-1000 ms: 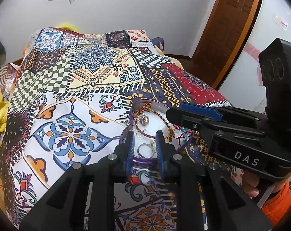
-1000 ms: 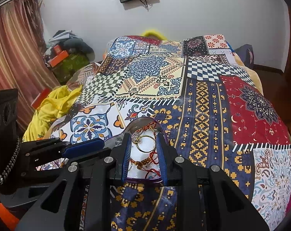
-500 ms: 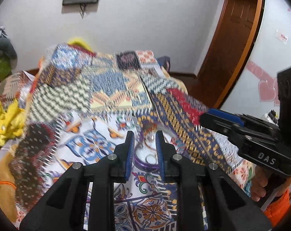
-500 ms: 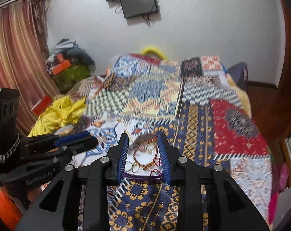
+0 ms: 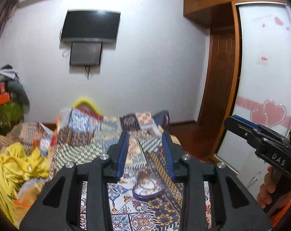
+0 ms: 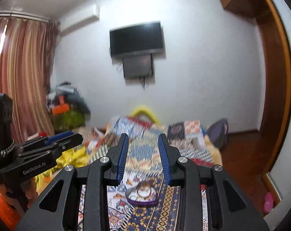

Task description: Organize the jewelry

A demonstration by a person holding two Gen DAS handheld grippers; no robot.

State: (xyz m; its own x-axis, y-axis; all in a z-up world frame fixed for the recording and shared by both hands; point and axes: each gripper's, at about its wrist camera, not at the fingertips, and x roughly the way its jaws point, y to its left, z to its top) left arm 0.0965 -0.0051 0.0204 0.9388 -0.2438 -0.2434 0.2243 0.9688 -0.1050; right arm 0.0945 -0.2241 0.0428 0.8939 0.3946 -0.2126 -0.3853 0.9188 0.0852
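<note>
A purple heart-shaped tray [image 5: 147, 196] holding rings and red and gold bracelets [image 6: 143, 191] lies on the patchwork quilt [image 5: 160, 211]; its purple rim [image 6: 142, 202] also shows in the right wrist view. Both grippers hang high above it and point almost level across the room. My left gripper [image 5: 145, 136] has its jaws opening, with nothing between them. My right gripper [image 6: 142, 137] stands open and holds nothing. Each gripper shows at the edge of the other's view: the right gripper [image 5: 232, 120] and the left gripper [image 6: 76, 137]. The picture is blurred by motion.
The quilt covers a bed that runs toward the far wall. Yellow cloth [image 5: 20, 165] is heaped at the bed's left side, and a pile of things [image 6: 66, 104] stands by a striped curtain [image 6: 20, 73]. A television [image 5: 90, 27] hangs on the wall. A wooden door frame [image 5: 218, 77] is at the right.
Both grippers rose and tilted up from just over the tray, so the wall now fills the views. The tray looks small and low. The left jaws widened.
</note>
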